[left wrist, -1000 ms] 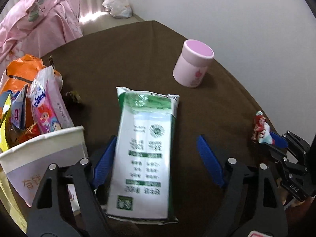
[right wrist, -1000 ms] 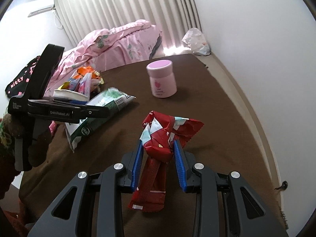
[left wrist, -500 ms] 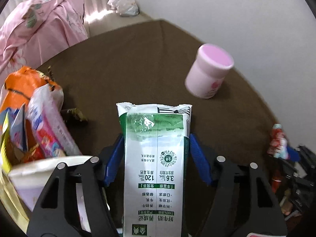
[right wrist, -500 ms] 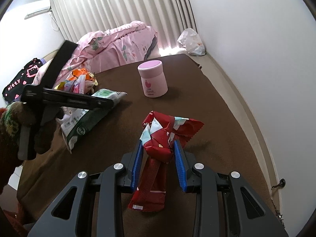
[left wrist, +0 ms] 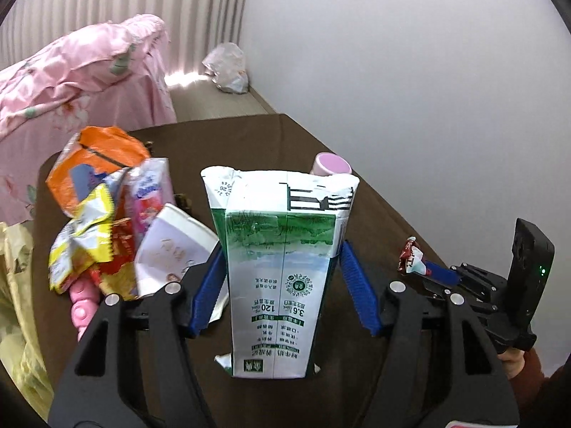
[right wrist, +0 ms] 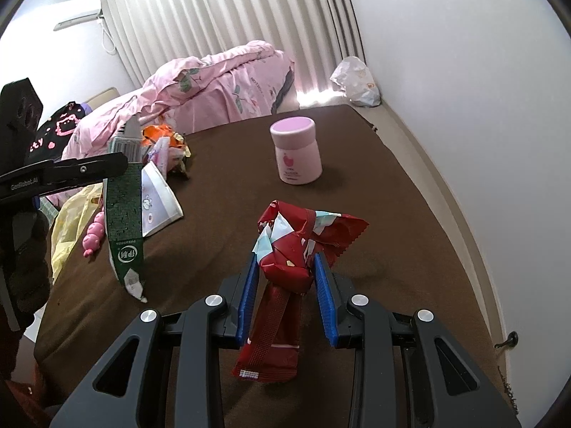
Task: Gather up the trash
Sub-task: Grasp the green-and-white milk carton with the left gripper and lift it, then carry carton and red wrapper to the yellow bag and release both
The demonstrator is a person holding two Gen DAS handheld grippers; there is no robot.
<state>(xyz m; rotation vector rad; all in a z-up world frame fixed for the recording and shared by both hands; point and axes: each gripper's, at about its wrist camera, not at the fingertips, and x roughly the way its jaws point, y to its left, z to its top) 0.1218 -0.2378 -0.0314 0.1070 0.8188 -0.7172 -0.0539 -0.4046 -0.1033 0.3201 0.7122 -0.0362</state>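
A flattened green-and-white milk carton (left wrist: 274,221) is lifted off the brown table (right wrist: 374,214). My left gripper (left wrist: 281,267) is shut on it, with the blue pads (left wrist: 208,281) pressing both sides. In the right wrist view the carton (right wrist: 123,214) hangs edge-on from the left gripper (right wrist: 89,169) at the left. My right gripper (right wrist: 287,267) is shut on a crumpled red snack wrapper (right wrist: 285,246) above the table. It also shows at the right of the left wrist view, where the wrapper (left wrist: 410,258) sticks out of the right gripper (left wrist: 439,273).
A pink lidded jar (right wrist: 296,153) stands on the far part of the table. At the left edge lie a heap of snack wrappers (left wrist: 107,196), a tipped paper cup (left wrist: 171,246) and a yellow bag (right wrist: 67,221). Pink bedding (right wrist: 221,85) lies behind; a white plastic bag (left wrist: 228,71) sits by the wall.
My left gripper closed on the milk carton and raised it off the table, so it now stands tilted up. The right gripper and its wrapper stayed put.
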